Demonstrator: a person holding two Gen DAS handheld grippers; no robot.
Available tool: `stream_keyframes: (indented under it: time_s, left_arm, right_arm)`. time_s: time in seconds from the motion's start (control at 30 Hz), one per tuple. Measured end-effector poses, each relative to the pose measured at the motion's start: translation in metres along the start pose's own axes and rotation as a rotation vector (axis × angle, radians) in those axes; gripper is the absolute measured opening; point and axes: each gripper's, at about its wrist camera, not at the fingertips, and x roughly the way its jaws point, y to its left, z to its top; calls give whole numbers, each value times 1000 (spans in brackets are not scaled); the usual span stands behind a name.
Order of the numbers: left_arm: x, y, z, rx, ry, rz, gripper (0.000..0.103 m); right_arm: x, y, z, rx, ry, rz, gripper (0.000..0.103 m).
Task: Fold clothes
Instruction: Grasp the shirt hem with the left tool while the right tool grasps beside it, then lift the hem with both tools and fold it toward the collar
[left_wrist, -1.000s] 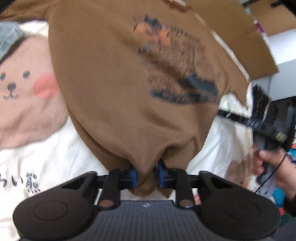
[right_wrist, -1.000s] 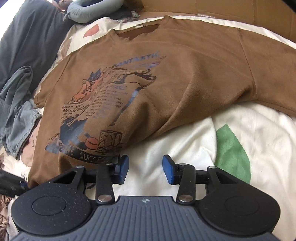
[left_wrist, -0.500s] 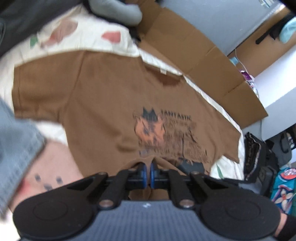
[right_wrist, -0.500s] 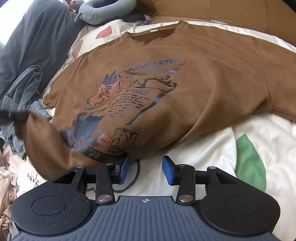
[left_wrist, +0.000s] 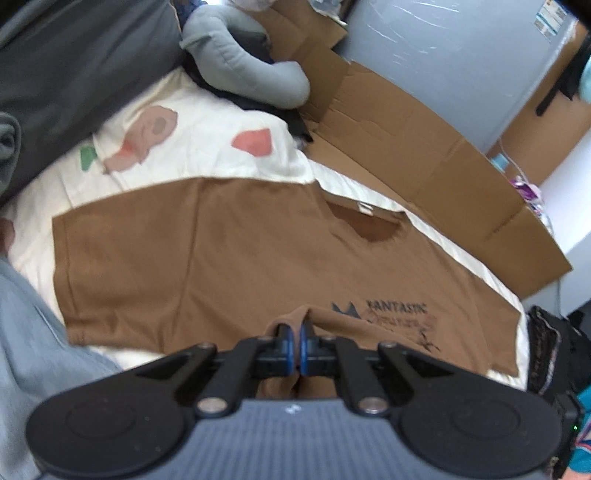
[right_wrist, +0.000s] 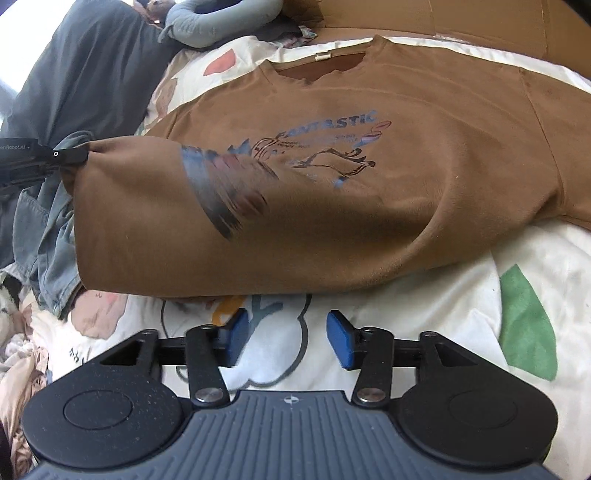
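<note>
One cream bedsheet (right_wrist: 424, 295), cardboard (left_wrist: 424, 147) behind

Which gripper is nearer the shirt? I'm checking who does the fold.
Left. The left gripper is shut on the shirt, pinching its hem between the fingers. The right gripper is open over the blanket, just short of the shirt's edge.

"FANTASTIC" is read in blue print on the chest of the brown T-shirt (right_wrist: 369, 155); in the left wrist view its first letter is partly lost. Smaller lines beneath are illegible. A partial "...Robot.AI" is made out on the left gripper (right_wrist: 79, 157).
</note>
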Motion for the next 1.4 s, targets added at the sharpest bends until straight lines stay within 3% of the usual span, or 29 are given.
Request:
stream_keyframes:
  time_s: [0.1, 0.23, 0.37, 0.6, 0.73, 0.77, 0.83, 0.97, 1.4]
  left_arm:
    - [9, 1, 10, 5, -6, 20, 4]
    - [20, -1, 17, 21, 2, 38, 4]
    - [31, -2, 19, 28, 10, 62, 4]
    - [47, -2, 17, 45, 50, 113, 4]
    - [46, -4, 16, 59, 61, 126, 4]
    - [46, -4, 16, 64, 65, 129, 4]
    - [44, -5, 15, 71, 74, 131, 4]
    - [35, -9, 12, 78, 76, 120, 4]
    - [-17, -46, -22, 143, 101, -2, 4]
  right_arm:
    - [8, -4, 3, 50, 15, -24, 56]
    - [11, -10, 6, 132, -13, 29, 57]
    - [19, -12, 11, 175, -31, 79, 74]
    - [33, -16, 20, 250, -61, 166, 74]
    - [31, -16, 23, 281, -100, 225, 36]
    - [29, -16, 23, 280, -110, 232, 22]
    - [22, -18, 24, 287, -123, 239, 8]
    - [4, -18, 25, 286, -146, 244, 3]
    - [-82, -23, 4, 219, -162, 230, 3]
